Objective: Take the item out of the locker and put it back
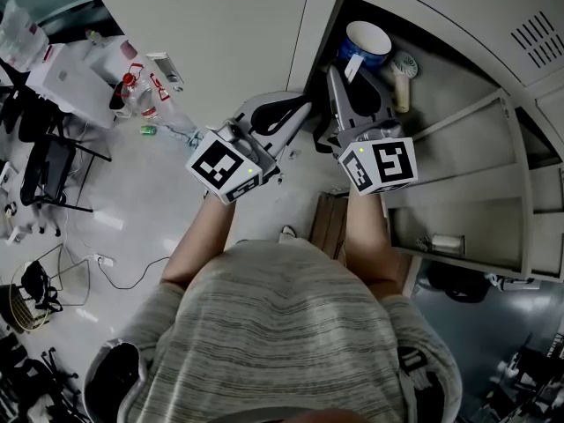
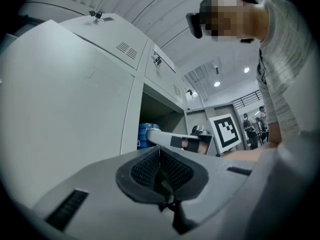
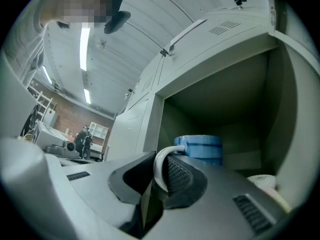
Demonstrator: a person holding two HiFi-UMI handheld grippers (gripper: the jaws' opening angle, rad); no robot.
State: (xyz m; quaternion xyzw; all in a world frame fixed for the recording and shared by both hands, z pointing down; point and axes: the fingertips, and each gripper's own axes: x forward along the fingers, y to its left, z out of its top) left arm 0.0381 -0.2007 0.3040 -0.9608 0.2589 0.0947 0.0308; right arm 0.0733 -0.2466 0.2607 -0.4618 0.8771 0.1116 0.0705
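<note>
Right gripper view: right claw (image 3: 161,178) clamps the white handle (image 3: 158,165) of the blue mug (image 3: 202,149); left claw (image 2: 160,171) closed, empty

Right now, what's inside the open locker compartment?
A blue mug, its white handle pinched by the right hand-held gripper, with a small white item beside it, too unclear to name. The gripper covers the mug's base.

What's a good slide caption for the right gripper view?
Right gripper clamped on the white handle of the blue mug inside the open locker.
</note>
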